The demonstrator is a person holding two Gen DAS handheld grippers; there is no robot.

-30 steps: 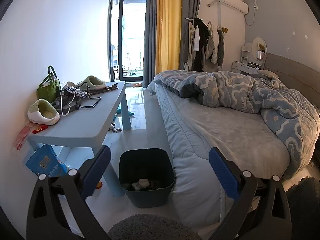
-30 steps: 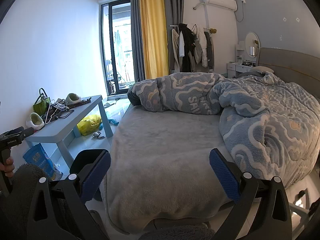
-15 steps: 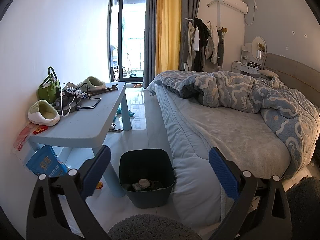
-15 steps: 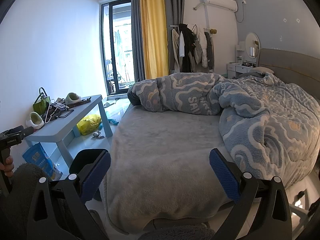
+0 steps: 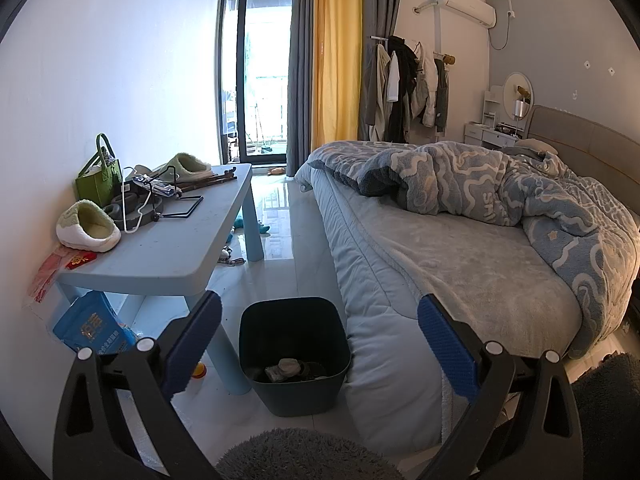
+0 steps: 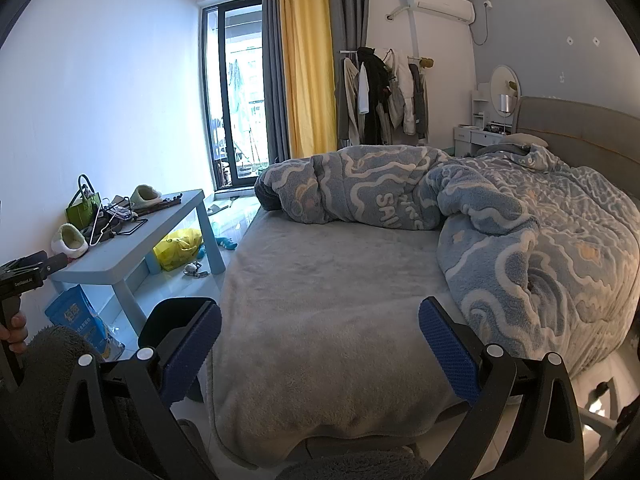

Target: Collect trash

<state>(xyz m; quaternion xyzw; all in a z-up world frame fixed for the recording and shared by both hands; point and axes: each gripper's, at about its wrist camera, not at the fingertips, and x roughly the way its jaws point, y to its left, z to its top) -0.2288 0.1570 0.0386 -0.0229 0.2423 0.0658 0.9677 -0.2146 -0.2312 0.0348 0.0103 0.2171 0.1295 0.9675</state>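
Dark bin (image 5: 294,354) stands on the pale tiled floor (image 5: 280,248), between the near leg of the light blue table (image 5: 168,248) and the side of the bed (image 5: 440,264), close against the mattress edge. Crumpled scraps (image 5: 286,368) lie at its bottom; their kind cannot be made out. In the right wrist view only its rim (image 6: 180,312) shows, behind the left finger.

Left gripper (image 5: 318,344): jaws wide apart, nothing between them, held above the floor with the bin framed between the blue pads (image 5: 444,350). Right gripper (image 6: 320,350): jaws wide apart, nothing held, pointing over the grey blanket at the foot of the bed.

On the table: two pale slippers (image 5: 88,226), a green bag (image 5: 98,178), a white hanger (image 5: 138,208), dark sundry items. A red packet (image 5: 80,258) sits at the near corner. Under the table: a blue package (image 5: 94,330), a yellow bag (image 6: 178,248) and small items on the floor. A small orange object (image 5: 199,370) lies by the near leg. A blue patterned duvet (image 6: 520,216) is heaped across the bed. A hand (image 6: 14,328) grips the other tool's handle at the left edge of the right wrist view.
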